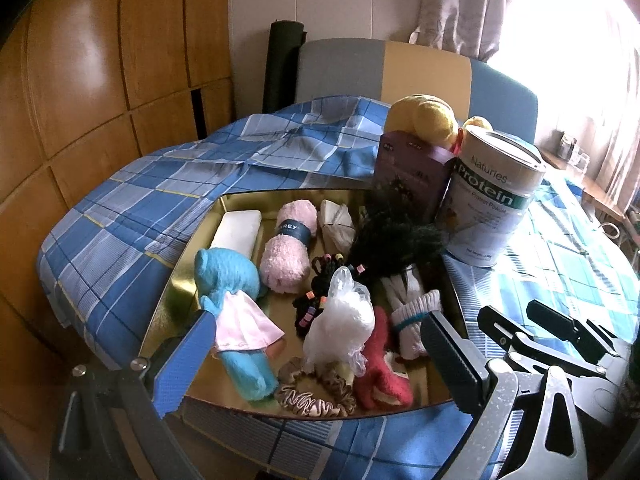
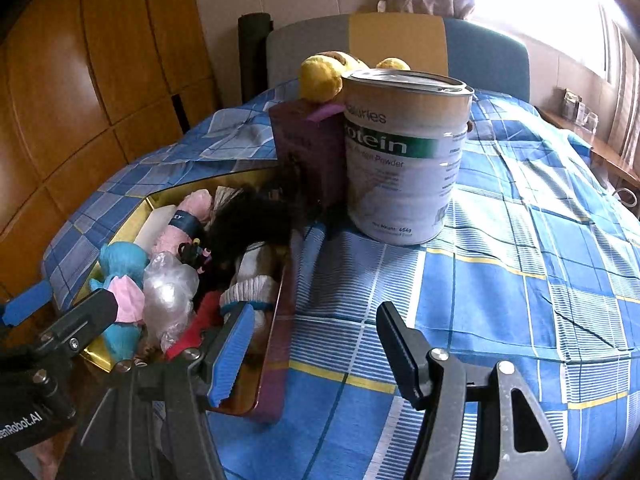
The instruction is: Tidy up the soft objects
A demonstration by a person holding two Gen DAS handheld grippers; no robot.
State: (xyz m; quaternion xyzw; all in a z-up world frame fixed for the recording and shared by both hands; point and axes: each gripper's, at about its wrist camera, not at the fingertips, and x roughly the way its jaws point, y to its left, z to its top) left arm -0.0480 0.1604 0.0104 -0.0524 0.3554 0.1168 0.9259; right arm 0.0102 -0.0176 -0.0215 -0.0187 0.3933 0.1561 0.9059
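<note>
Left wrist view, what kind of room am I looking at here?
Most likely a bedroom. A checked blue bedsheet covers what looks like a bed with a padded headboard, wooden wardrobe doors line one side, and curtains hang at a bright window.

The protein powder tin (image 1: pixel 490 196) read "Naturies", "Protein" on a green band, and "Protein Powder" beneath; its foot showed "Net Weight: 454g". The pink yarn skein's (image 1: pixel 286 246) dark band bore "REY". The left gripper's (image 2: pixel 60 304) body showed "enRobot.AI".
</note>
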